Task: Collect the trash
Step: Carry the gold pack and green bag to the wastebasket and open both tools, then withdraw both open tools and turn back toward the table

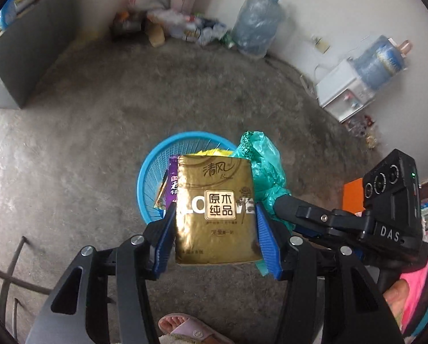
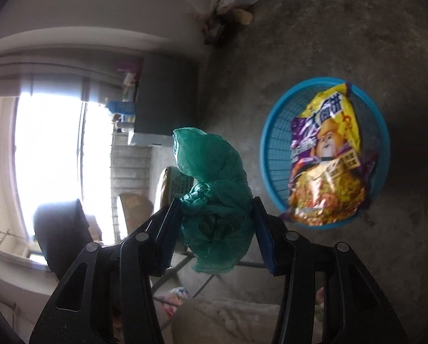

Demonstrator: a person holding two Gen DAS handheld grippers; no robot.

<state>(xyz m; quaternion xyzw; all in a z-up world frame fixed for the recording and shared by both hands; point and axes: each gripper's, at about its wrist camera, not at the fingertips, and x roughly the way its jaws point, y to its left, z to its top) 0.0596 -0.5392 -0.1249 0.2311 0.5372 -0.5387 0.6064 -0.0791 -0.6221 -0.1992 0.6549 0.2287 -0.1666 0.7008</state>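
My left gripper point(image 1: 215, 215) is shut on a gold tissue pack point(image 1: 216, 209) and holds it above a round blue basket point(image 1: 148, 177) on the concrete floor. My right gripper point(image 2: 216, 203) is shut on a crumpled green plastic bag point(image 2: 216, 189), also seen in the left wrist view point(image 1: 267, 166) just right of the gold pack. The basket point(image 2: 274, 154) holds a yellow and purple snack wrapper point(image 2: 325, 160). The gold pack's edge point(image 2: 172, 183) shows behind the green bag.
Large water jugs point(image 1: 257, 25) and a pile of bags point(image 1: 185, 25) stand against the far wall. A white dispenser point(image 1: 348, 91) is at the right. A dark cabinet point(image 1: 27, 48) stands at the left. A sandalled foot point(image 1: 185, 328) is below the gripper.
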